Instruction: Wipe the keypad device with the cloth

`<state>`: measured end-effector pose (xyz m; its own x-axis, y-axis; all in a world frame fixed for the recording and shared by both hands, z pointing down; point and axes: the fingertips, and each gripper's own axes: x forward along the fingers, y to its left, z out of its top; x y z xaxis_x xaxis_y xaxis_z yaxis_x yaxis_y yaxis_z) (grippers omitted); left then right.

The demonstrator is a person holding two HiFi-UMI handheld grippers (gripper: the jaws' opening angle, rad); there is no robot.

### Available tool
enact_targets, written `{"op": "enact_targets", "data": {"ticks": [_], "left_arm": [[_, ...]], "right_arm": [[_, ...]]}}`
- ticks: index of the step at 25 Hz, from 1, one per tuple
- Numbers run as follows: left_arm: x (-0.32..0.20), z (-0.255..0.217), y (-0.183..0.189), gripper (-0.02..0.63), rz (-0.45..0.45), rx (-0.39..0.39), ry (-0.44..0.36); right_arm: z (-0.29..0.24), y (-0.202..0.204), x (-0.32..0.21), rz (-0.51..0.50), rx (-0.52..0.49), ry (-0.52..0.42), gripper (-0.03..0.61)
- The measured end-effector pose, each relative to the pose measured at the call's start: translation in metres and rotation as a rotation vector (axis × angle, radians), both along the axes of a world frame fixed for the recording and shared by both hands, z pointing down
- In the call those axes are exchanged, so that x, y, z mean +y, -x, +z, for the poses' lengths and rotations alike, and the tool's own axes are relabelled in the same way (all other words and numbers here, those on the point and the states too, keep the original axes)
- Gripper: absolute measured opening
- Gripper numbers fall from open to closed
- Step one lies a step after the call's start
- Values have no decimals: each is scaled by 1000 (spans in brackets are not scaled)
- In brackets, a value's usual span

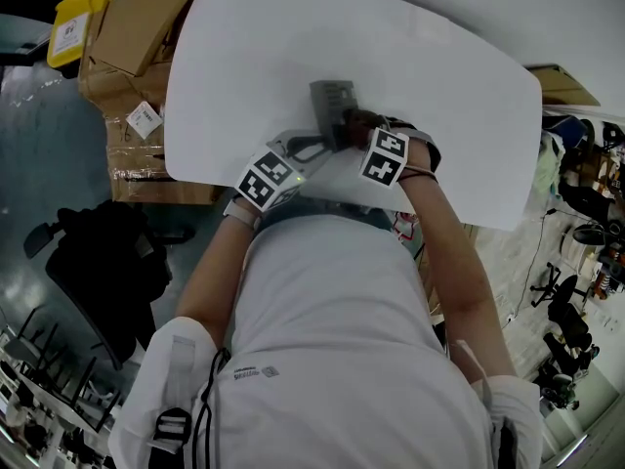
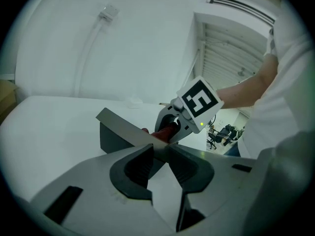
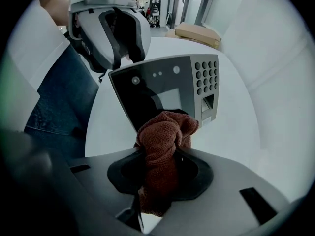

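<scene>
The grey keypad device (image 1: 330,96) stands tilted on the white table (image 1: 439,86). In the right gripper view its face shows a dark screen and a keypad (image 3: 206,75). My right gripper (image 3: 160,154) is shut on a bunched brown cloth (image 3: 165,136), and the cloth presses on the lower part of the dark screen. My left gripper (image 2: 160,149) holds the device's thin upper edge (image 2: 123,124) between its jaw tips. The right gripper view shows that left gripper (image 3: 115,33) astride the device's top left corner. Both grippers meet at the device near the table's front edge.
Cardboard boxes (image 1: 137,27) and a yellow box (image 1: 83,8) lie on the floor left of the table. A black office chair (image 1: 98,262) stands at the lower left. More boxes and clutter (image 1: 576,164) sit to the right.
</scene>
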<state>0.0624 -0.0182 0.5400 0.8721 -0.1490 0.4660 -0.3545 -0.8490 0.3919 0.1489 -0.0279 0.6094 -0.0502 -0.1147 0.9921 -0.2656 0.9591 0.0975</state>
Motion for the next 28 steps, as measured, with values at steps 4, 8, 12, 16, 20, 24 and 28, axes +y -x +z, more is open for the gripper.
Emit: {"op": "enact_targets", "data": {"ticks": [4, 8, 12, 16, 20, 24, 28], "left_arm": [[1, 3, -1, 100, -5, 4, 15], [-1, 2, 0, 95, -7, 8, 16], [-1, 1, -2, 95, -8, 7, 5], [0, -1, -2, 95, -12, 5, 3], [-1, 1, -2, 94, -16, 1, -5], [0, 1, -1, 94, -21, 0, 3], [1, 3, -1, 94, -16, 5, 4]], "right_arm": [[4, -5, -2, 4, -9, 3, 110], [-2, -1, -2, -45, 14, -6, 110], [-21, 14, -3, -54, -41, -4, 110], [-41, 38, -8, -109, -74, -32, 110], [-57, 57, -14, -175, -67, -50, 110], [-58, 61, -17, -236, -5, -45, 110], [-51, 59, -15, -250, 25, -22, 110]]}}
